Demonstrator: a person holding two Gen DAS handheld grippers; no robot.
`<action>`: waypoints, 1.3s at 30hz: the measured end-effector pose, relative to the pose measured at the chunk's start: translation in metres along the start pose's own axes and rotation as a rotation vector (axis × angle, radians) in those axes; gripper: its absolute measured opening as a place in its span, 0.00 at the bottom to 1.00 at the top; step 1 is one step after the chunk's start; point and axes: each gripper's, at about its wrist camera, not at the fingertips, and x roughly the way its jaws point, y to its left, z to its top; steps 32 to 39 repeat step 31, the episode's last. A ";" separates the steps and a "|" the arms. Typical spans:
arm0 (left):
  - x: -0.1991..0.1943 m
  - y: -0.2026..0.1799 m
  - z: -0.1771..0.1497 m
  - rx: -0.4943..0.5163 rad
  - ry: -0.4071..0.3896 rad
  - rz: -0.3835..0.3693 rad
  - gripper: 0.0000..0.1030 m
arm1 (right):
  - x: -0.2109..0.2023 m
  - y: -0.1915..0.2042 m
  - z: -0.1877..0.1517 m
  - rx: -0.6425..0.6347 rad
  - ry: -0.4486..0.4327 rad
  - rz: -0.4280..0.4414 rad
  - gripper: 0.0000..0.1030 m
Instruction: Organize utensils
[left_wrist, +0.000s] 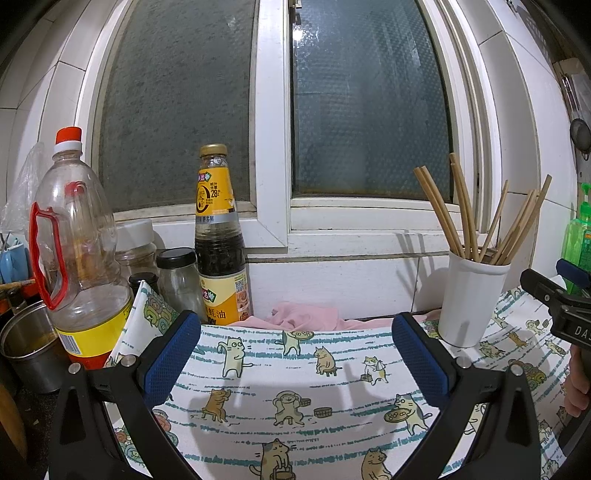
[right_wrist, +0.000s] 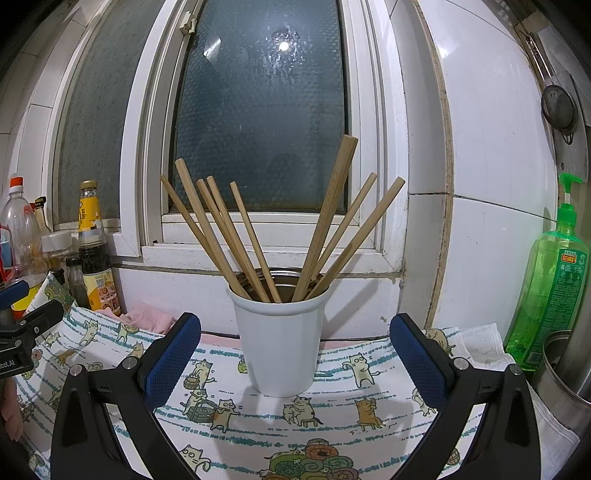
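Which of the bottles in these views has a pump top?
The green bottle at the far right, against the white tiles. It alone has a pump; the clear oil bottle has a red screw cap, the dark sauce bottle a gold one.

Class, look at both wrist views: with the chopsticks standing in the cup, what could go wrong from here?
1. The white cup is tall and stands on a loose cat-print cloth; a nudge may tip it.
2. The chopsticks splay outward, so the open right gripper might snag several.
3. The oyster sauce bottle stands near the left gripper.

A cat-print cloth (right_wrist: 332, 424) covers the worktop; a white cup (right_wrist: 282, 347) stands on it, bottles (right_wrist: 94, 258) at nine o'clock, green dispenser (right_wrist: 550, 295) at three.
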 end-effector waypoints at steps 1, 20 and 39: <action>0.001 0.000 0.000 0.001 0.002 -0.003 1.00 | 0.000 0.000 0.000 -0.001 0.000 0.000 1.00; 0.000 0.003 -0.001 0.003 0.001 -0.009 1.00 | 0.002 -0.002 -0.002 -0.004 0.005 -0.001 1.00; 0.001 0.004 -0.001 0.002 0.005 -0.013 1.00 | 0.002 -0.001 -0.002 -0.005 0.004 -0.001 1.00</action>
